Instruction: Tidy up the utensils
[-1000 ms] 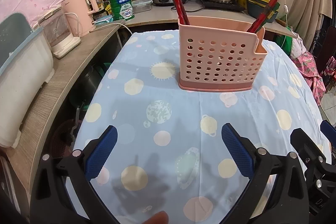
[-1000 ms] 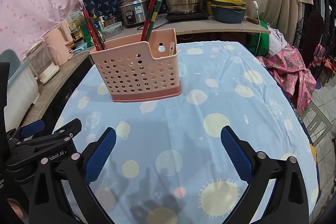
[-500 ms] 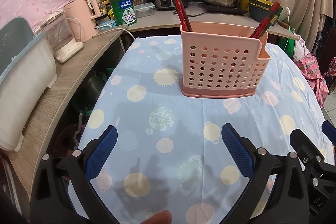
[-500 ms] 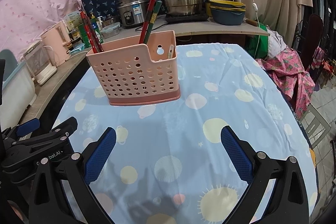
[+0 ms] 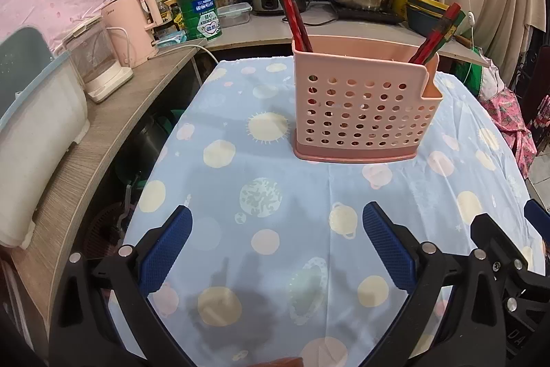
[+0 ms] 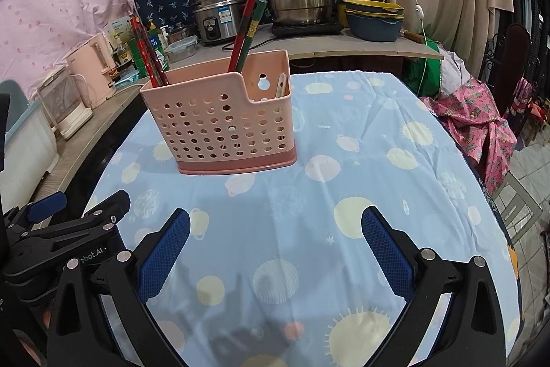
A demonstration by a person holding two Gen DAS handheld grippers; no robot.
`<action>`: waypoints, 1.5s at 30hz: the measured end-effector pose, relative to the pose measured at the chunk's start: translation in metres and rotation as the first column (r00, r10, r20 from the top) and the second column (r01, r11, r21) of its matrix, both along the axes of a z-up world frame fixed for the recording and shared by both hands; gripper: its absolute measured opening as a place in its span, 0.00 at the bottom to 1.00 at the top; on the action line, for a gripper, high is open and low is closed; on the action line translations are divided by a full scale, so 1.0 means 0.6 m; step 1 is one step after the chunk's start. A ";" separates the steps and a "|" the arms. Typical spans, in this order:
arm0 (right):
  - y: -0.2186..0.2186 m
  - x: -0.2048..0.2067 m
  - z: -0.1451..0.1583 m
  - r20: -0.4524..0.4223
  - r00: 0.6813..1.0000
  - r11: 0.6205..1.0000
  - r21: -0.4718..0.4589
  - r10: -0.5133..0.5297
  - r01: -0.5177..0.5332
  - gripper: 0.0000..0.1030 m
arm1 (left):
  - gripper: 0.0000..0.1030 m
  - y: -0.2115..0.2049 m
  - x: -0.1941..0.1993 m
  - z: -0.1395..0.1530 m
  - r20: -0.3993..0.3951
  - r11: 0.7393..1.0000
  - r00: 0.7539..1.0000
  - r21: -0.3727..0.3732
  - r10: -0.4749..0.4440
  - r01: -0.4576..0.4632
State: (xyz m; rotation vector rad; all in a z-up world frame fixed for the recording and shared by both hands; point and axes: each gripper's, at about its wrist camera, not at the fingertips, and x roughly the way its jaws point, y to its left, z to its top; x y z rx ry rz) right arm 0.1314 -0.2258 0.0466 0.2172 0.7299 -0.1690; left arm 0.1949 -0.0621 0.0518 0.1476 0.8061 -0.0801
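Each hand-held gripper (image 5: 276,250) (image 6: 275,250) has a black frame, silver screws and blue textured pads (image 6: 164,255). White lettering (image 6: 92,252) marks the left one.

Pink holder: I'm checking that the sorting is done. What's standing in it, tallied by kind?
Chopstick bundles: 2 (sticks per bundle unclear)
Pale handle: 1
Total: 3
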 end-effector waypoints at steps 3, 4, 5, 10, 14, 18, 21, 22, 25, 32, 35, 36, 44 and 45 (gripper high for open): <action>0.000 0.000 0.000 0.000 1.000 1.000 -0.001 0.000 0.000 0.93 | 0.92 0.001 0.002 0.000 -0.001 1.000 1.000 -0.002 0.007 -0.007; 0.000 0.001 0.001 -0.001 1.000 1.000 -0.003 0.000 0.000 0.93 | 0.92 0.002 0.002 0.000 -0.001 1.000 1.000 -0.001 0.010 -0.010; -0.001 0.003 0.000 -0.001 1.000 1.000 -0.005 -0.001 0.001 0.93 | 0.92 0.003 0.002 0.000 0.000 1.000 1.000 -0.002 0.014 -0.014; -0.003 0.006 0.003 0.000 1.000 1.000 -0.012 -0.006 0.006 0.93 | 0.92 0.009 0.006 -0.002 -0.007 1.000 1.000 -0.001 0.025 -0.025; -0.004 0.005 0.003 0.001 1.000 1.000 -0.014 -0.009 0.009 0.93 | 0.92 0.012 0.006 -0.002 -0.008 1.000 1.000 -0.001 0.030 -0.030; -0.004 0.005 0.003 0.000 1.000 1.000 -0.014 -0.008 0.008 0.93 | 0.92 0.014 0.006 -0.002 -0.008 0.999 0.999 -0.002 0.033 -0.033; -0.004 0.005 0.003 0.000 1.000 1.000 -0.014 -0.008 0.008 0.93 | 0.92 0.014 0.006 -0.001 -0.007 0.999 0.999 -0.001 0.033 -0.033; -0.005 0.006 0.003 0.000 1.000 1.000 -0.013 -0.007 0.007 0.93 | 0.92 0.014 0.007 -0.001 -0.007 0.999 0.999 -0.001 0.032 -0.032; -0.005 0.006 0.003 0.001 1.000 1.000 -0.014 -0.008 0.009 0.93 | 0.92 0.015 0.006 -0.001 -0.008 0.999 0.999 -0.002 0.033 -0.033; -0.005 0.005 0.004 0.002 1.000 1.000 -0.013 -0.010 0.010 0.93 | 0.92 0.014 0.006 -0.001 -0.008 0.999 0.999 0.000 0.032 -0.032; -0.007 0.004 0.004 0.002 1.000 1.000 -0.014 -0.012 0.012 0.93 | 0.92 0.014 0.006 -0.001 -0.005 0.999 0.999 0.001 0.032 -0.032; -0.009 0.004 0.005 0.002 1.000 1.000 -0.014 -0.013 0.013 0.93 | 0.92 0.014 0.006 -0.001 -0.006 0.999 0.999 0.000 0.032 -0.032; -0.011 0.004 0.005 0.002 1.000 1.000 -0.013 -0.014 0.014 0.93 | 0.92 0.014 0.005 -0.001 0.001 0.999 0.999 0.000 0.038 -0.038; -0.010 0.004 0.005 0.003 1.000 1.000 -0.014 -0.015 0.015 0.93 | 0.92 0.013 0.004 0.001 0.001 0.999 0.999 0.000 0.033 -0.033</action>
